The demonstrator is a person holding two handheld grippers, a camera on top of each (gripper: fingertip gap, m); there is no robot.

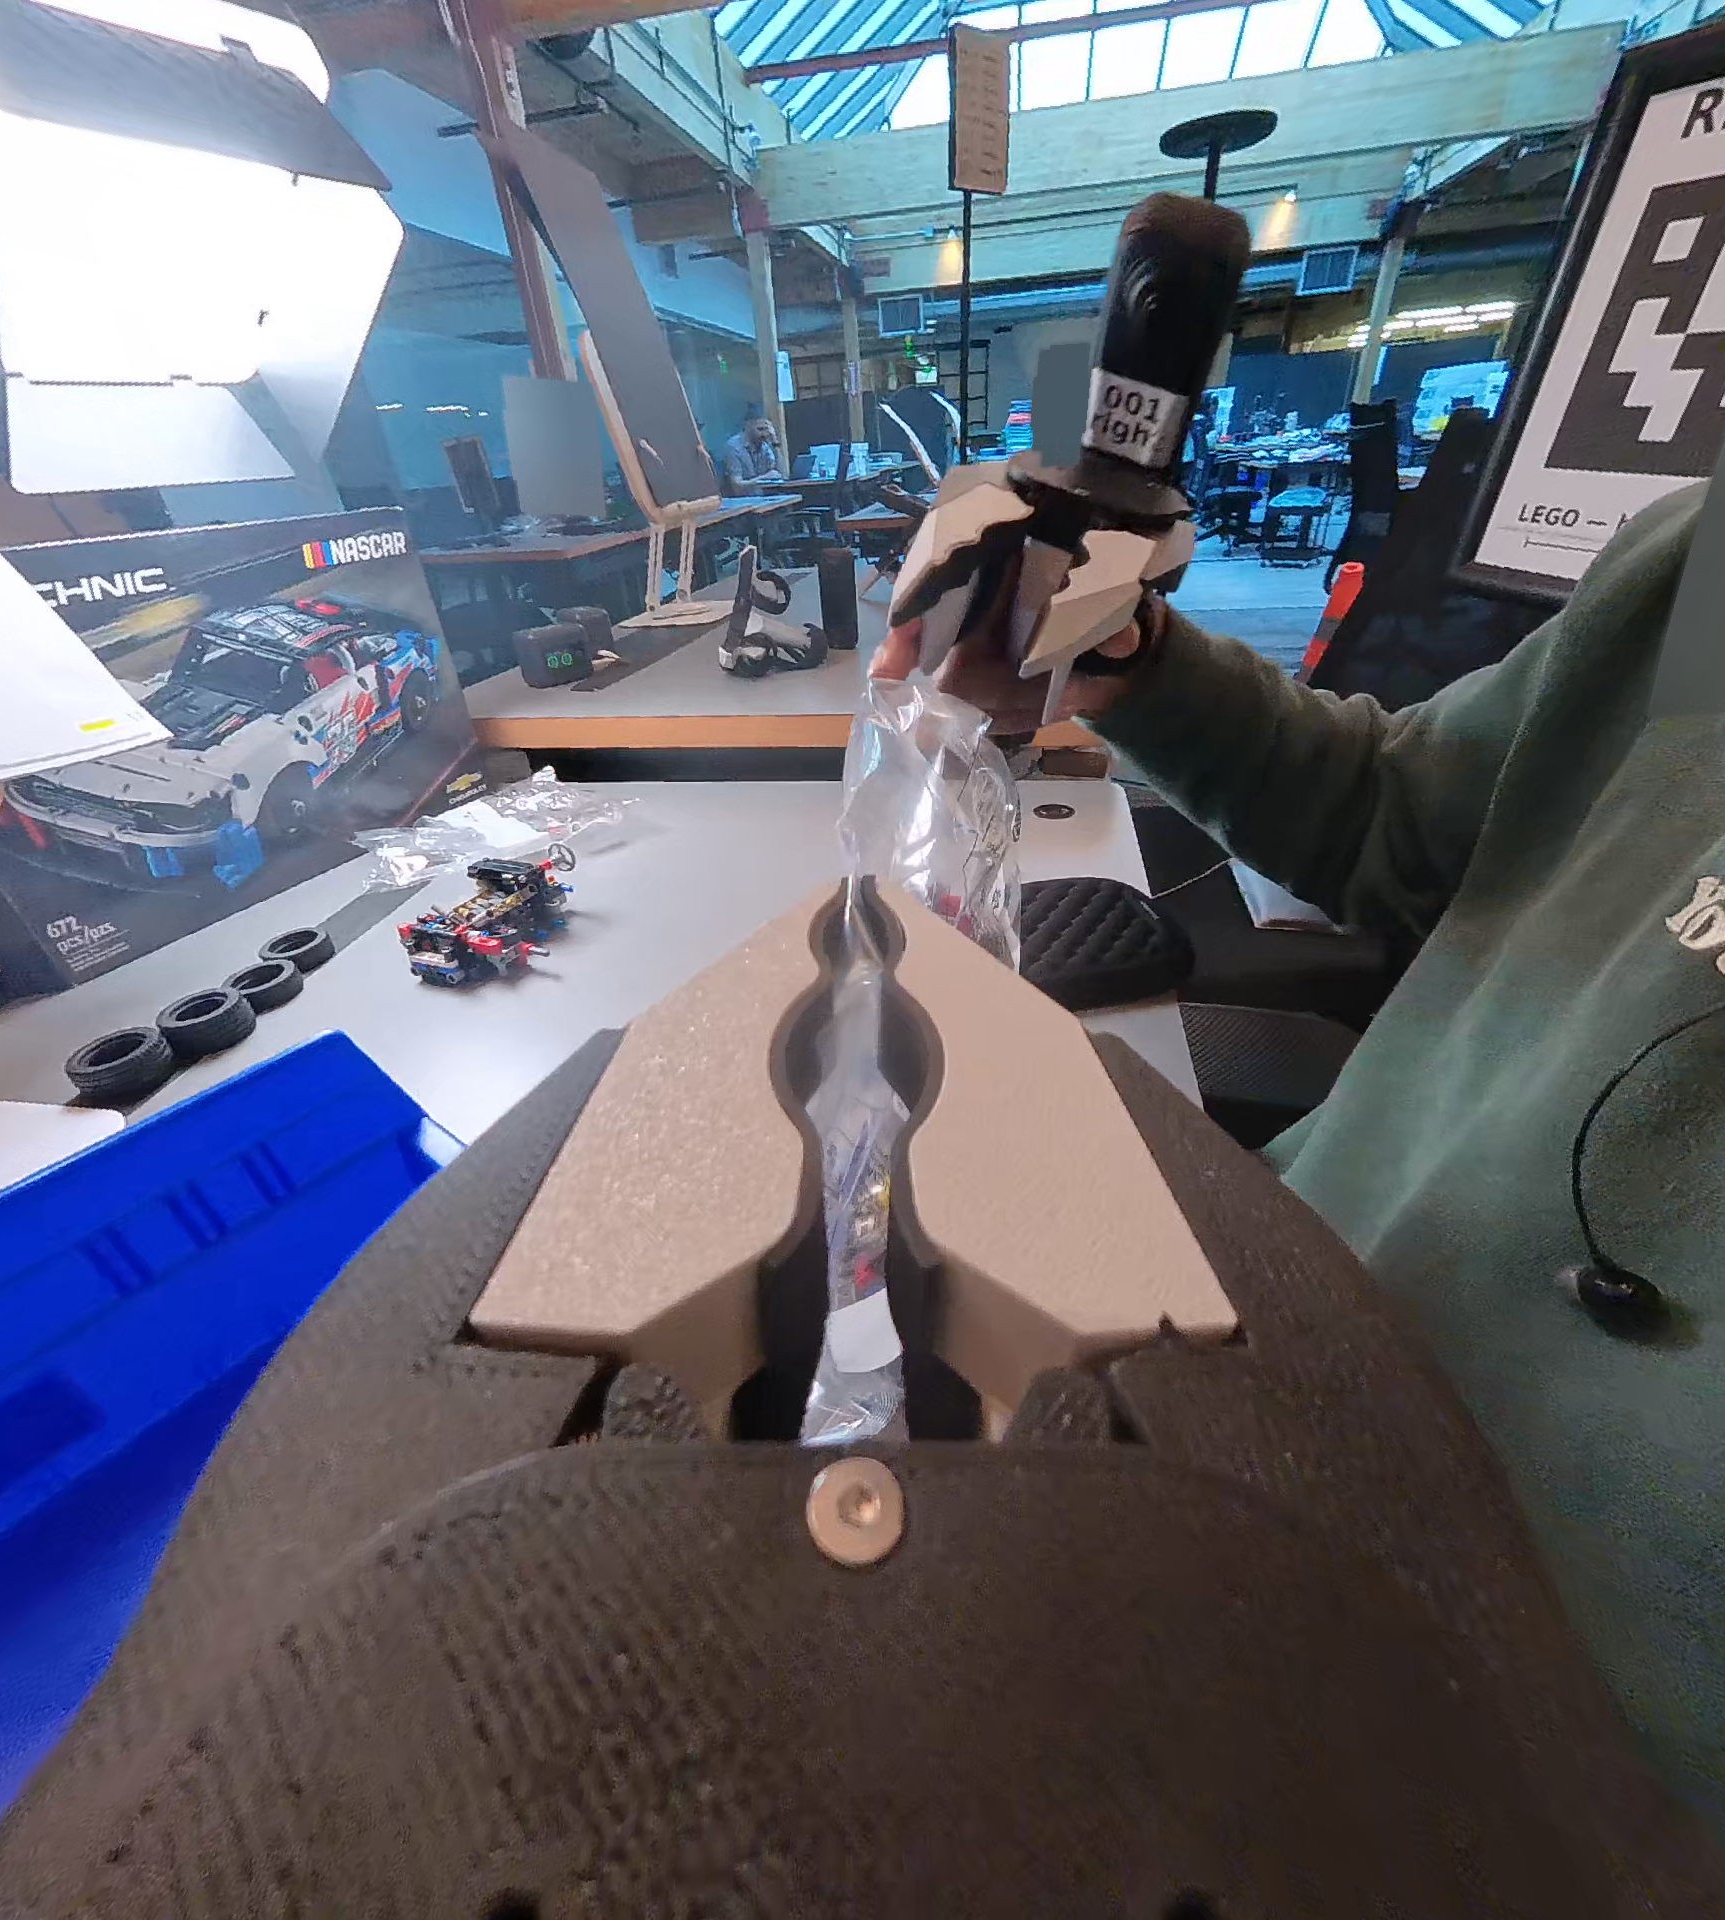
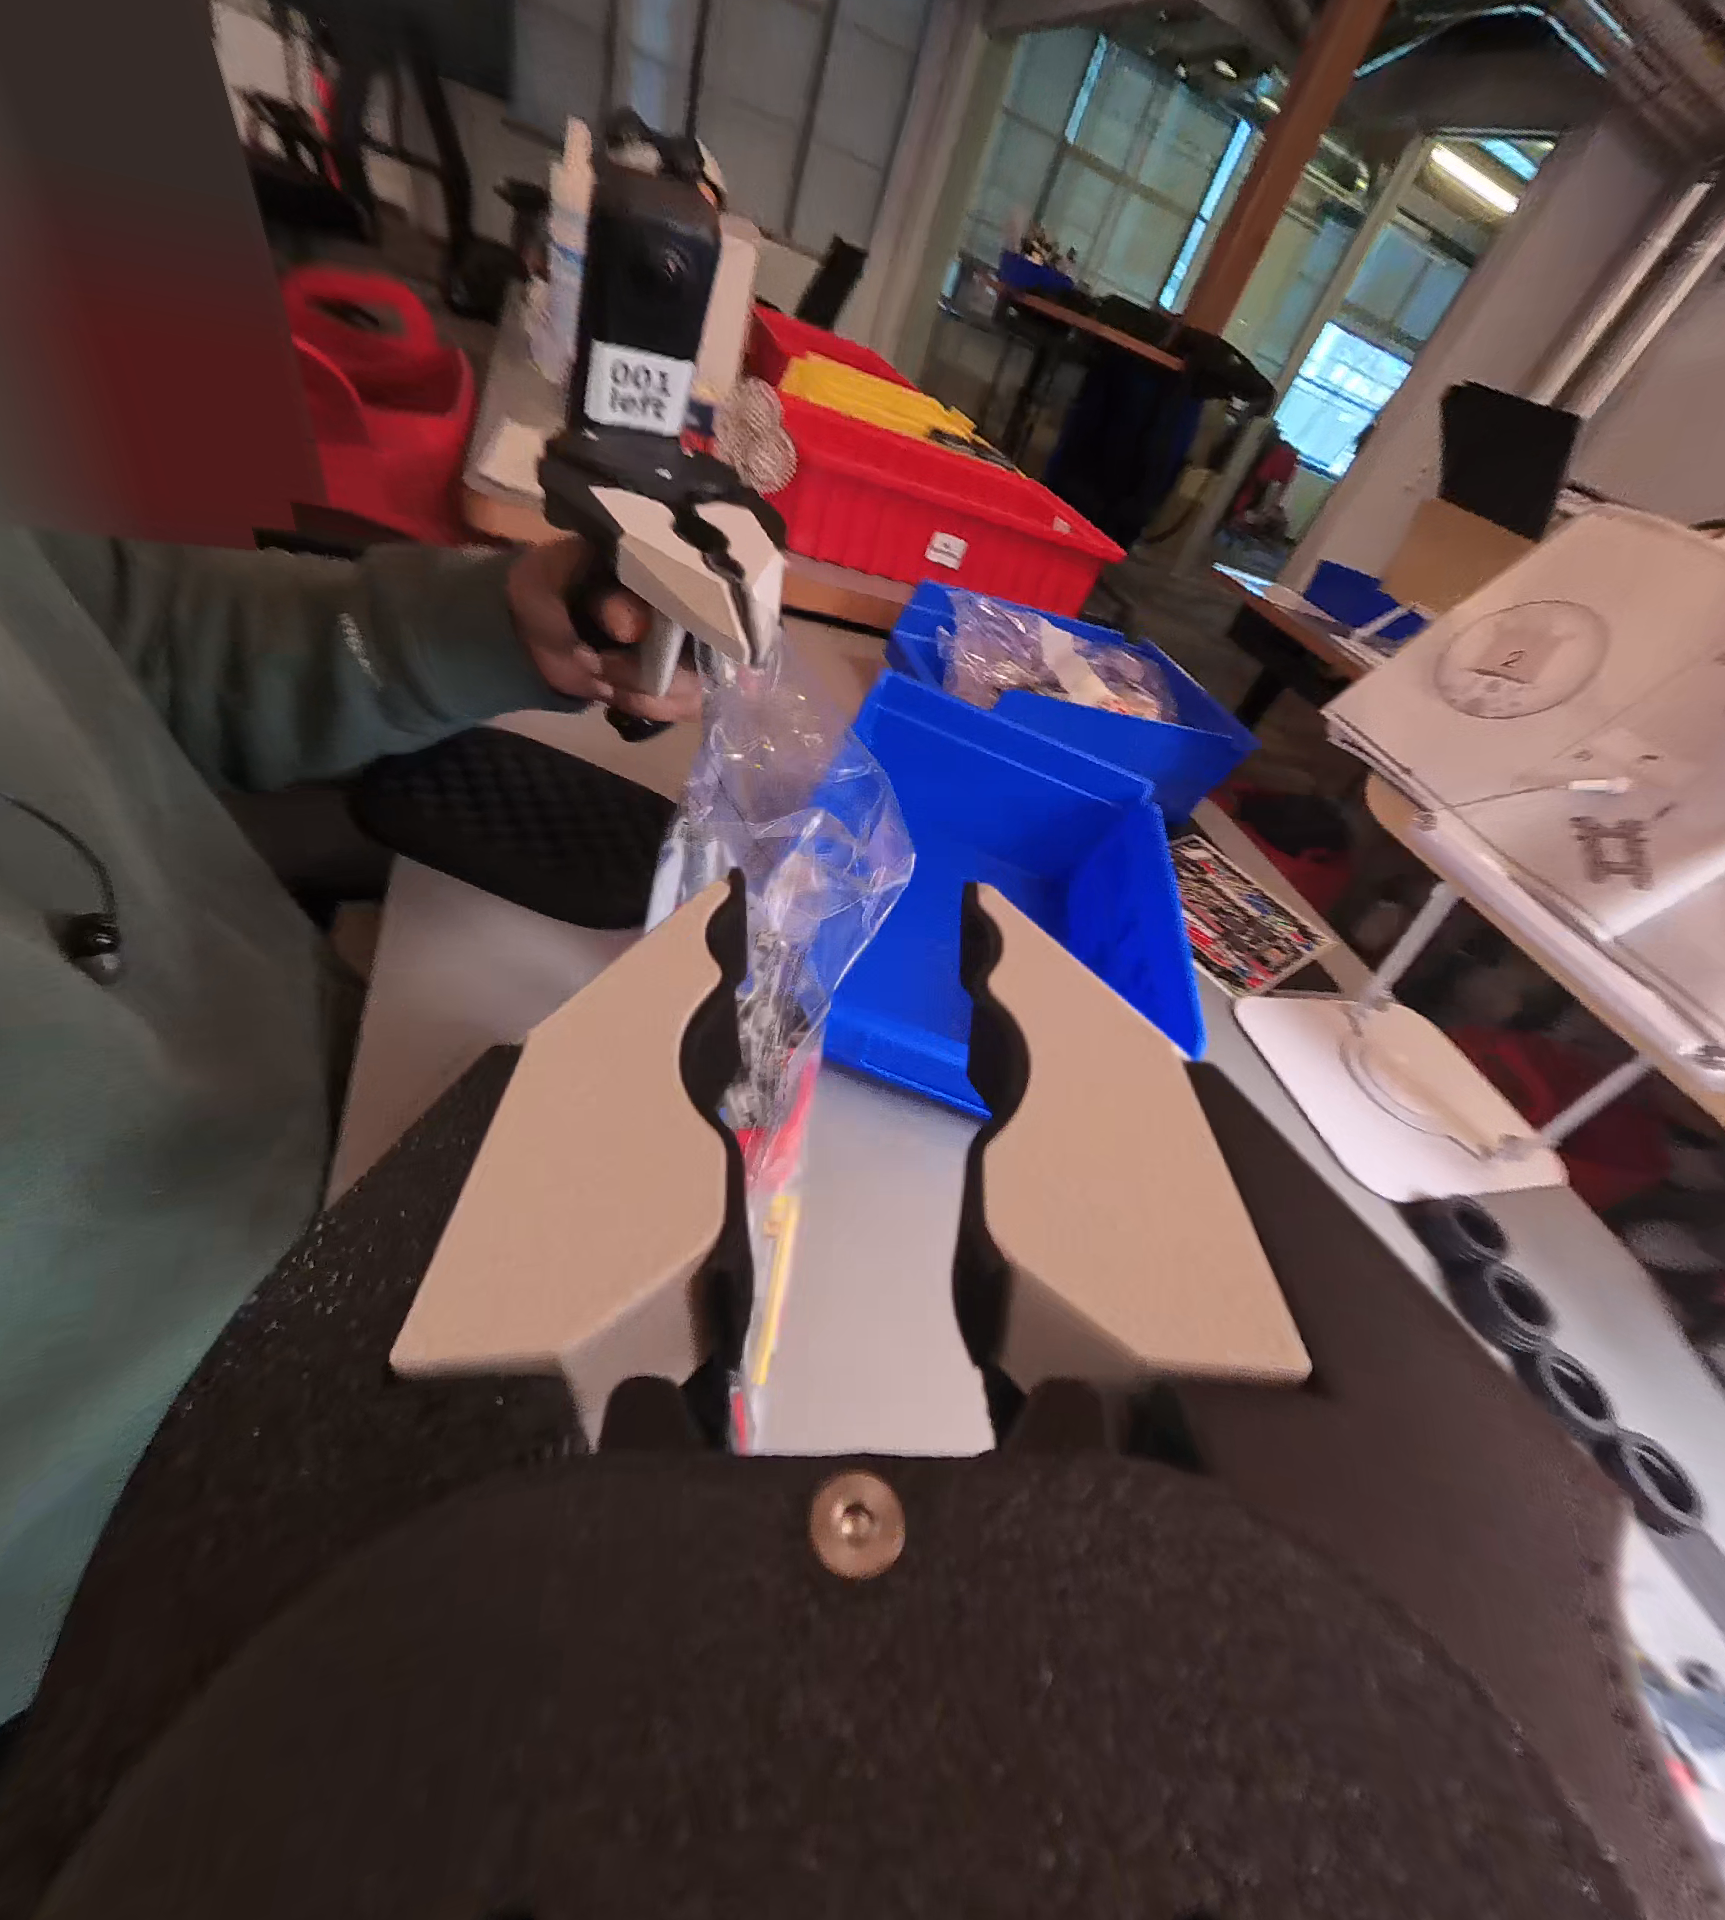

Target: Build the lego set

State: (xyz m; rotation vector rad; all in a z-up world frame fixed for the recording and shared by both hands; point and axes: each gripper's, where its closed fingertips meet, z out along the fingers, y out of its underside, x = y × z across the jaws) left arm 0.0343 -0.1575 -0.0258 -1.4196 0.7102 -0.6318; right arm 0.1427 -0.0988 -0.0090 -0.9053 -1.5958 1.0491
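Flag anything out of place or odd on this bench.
Nothing is spilled or broken. The one oddity: the clear parts bag hangs in mid-air, clamped only by the left gripper, while the right gripper is open around its lower end. The four tyres sit in a neat row beside the chassis.

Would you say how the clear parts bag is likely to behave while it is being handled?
The bag looks floppy: it crumples and hangs below the left gripper. The small pieces inside will probably shift downward. Its glossy film may slip through the pinch.
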